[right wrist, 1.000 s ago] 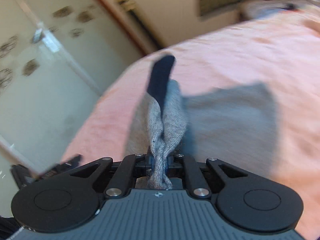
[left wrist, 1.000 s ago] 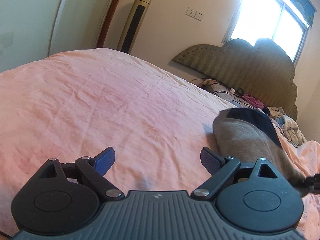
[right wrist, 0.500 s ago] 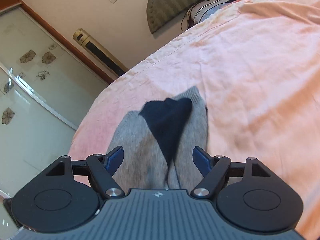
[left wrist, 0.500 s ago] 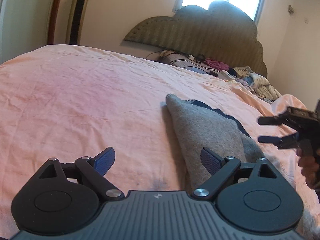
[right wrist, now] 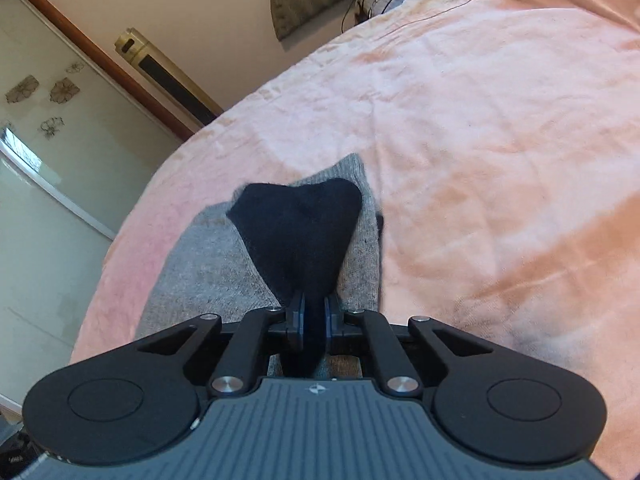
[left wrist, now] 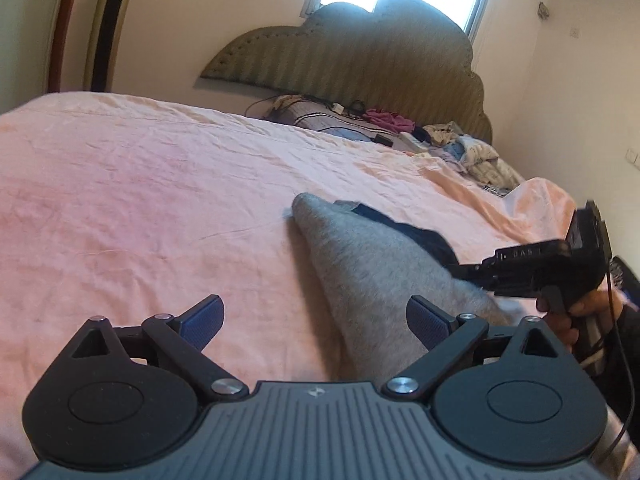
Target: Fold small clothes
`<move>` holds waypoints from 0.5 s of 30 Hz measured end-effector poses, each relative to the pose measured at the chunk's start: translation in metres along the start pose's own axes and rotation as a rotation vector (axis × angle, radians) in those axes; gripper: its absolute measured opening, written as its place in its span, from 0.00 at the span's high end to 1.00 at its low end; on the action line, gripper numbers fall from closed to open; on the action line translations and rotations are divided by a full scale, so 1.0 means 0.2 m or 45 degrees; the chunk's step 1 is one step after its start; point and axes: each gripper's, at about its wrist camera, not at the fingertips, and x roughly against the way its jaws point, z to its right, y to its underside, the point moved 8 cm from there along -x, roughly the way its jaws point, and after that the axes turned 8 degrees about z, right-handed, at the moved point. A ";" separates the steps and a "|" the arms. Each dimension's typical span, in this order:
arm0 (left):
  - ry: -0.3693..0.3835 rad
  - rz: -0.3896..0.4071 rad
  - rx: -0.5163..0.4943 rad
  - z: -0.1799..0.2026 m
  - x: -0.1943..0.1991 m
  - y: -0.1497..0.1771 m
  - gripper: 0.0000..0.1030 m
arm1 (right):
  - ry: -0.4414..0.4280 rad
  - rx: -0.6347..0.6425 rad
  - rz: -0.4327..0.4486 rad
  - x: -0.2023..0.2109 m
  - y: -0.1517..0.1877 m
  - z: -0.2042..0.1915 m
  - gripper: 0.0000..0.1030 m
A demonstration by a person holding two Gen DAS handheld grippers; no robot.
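Note:
A small grey garment (left wrist: pixel 380 276) with a black part (left wrist: pixel 420 236) lies on the pink bed sheet (left wrist: pixel 140 200). My left gripper (left wrist: pixel 314 312) hovers low over the sheet with its jaws opening wide. The garment's near end lies by its right finger, and nothing is gripped. In the right wrist view the black part (right wrist: pixel 298 216) fans out over the grey cloth (right wrist: pixel 208 252). My right gripper (right wrist: pixel 314 314) has its jaws closing, and its pads pinch the narrow end of the black cloth. The left wrist view shows that gripper (left wrist: pixel 472 270) reaching in from the right.
A padded headboard (left wrist: pixel 360 52) stands at the far end with a pile of mixed clothes (left wrist: pixel 460 148) below it. A tall tower unit (right wrist: pixel 168 72) and a glass sliding door (right wrist: pixel 48 140) stand beyond the bed's far-left edge. A hand (left wrist: pixel 580 312) holds the right gripper.
The right gripper let go of the bunched grey cloth, opened, sank, and has now closed on the black part. The garment now lies flat. The left gripper swung round to face it.

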 end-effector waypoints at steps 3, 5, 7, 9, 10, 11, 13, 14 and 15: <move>0.037 -0.087 0.217 -0.09 -0.20 -0.07 0.04 | -0.018 -0.062 0.140 0.09 -0.10 0.01 0.21; 0.099 -0.172 0.391 -0.15 -0.36 -0.09 0.04 | 0.036 -0.065 0.166 0.08 -0.16 0.03 0.17; 0.116 -0.280 0.506 -0.19 -0.52 -0.06 0.04 | 0.074 -0.083 0.119 0.01 -0.19 0.06 0.17; 0.138 -0.328 0.578 -0.21 -0.63 -0.03 0.05 | 0.098 -0.093 0.053 -0.09 -0.18 0.08 0.17; 0.134 -0.309 0.587 -0.21 -0.66 -0.04 0.05 | 0.100 -0.085 0.026 -0.14 -0.17 0.08 0.17; 0.140 -0.308 0.581 -0.20 -0.69 -0.04 0.06 | 0.085 -0.052 0.035 -0.17 -0.16 0.06 0.18; 0.151 -0.355 0.534 -0.15 -0.73 -0.03 0.66 | 0.063 -0.030 -0.016 -0.24 -0.13 0.03 0.74; 0.139 -0.380 0.491 -0.13 -0.76 -0.02 0.77 | 0.055 -0.028 -0.046 -0.27 -0.11 0.01 0.77; 0.115 -0.346 0.431 -0.11 -0.75 -0.03 0.78 | 0.064 0.028 -0.023 -0.28 -0.10 -0.01 0.77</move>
